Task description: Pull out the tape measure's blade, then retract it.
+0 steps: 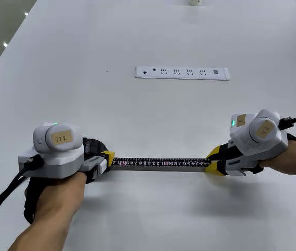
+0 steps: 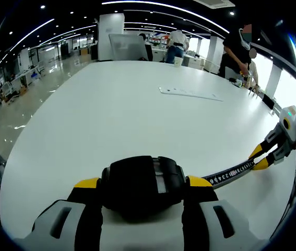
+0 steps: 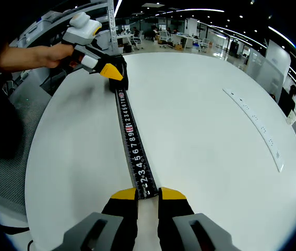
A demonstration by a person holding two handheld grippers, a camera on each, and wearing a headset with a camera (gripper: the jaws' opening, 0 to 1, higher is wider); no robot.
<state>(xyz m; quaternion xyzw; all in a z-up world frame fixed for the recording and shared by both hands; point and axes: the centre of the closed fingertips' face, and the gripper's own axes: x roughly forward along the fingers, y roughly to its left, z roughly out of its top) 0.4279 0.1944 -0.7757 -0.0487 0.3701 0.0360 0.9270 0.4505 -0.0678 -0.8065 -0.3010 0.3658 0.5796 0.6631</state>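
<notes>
My left gripper (image 1: 106, 158) (image 2: 143, 183) is shut on the black tape measure case (image 1: 94, 150) (image 2: 142, 175), which sits on the white table (image 1: 137, 115). From the case, the dark numbered blade (image 1: 158, 163) (image 3: 133, 144) runs flat along the table to my right gripper (image 1: 213, 160) (image 3: 148, 194), which is shut on the blade's tip. In the left gripper view the blade (image 2: 230, 173) leads right to the right gripper (image 2: 265, 157). In the right gripper view the case (image 3: 119, 78) lies at the blade's far end, held by the left gripper (image 3: 108, 70).
A white power strip (image 1: 182, 72) (image 2: 189, 93) (image 3: 257, 128) lies flat farther back on the table. A small cup (image 1: 194, 2) (image 2: 178, 61) stands at the far edge. People stand beyond the table's far side. Black cables trail from both grippers.
</notes>
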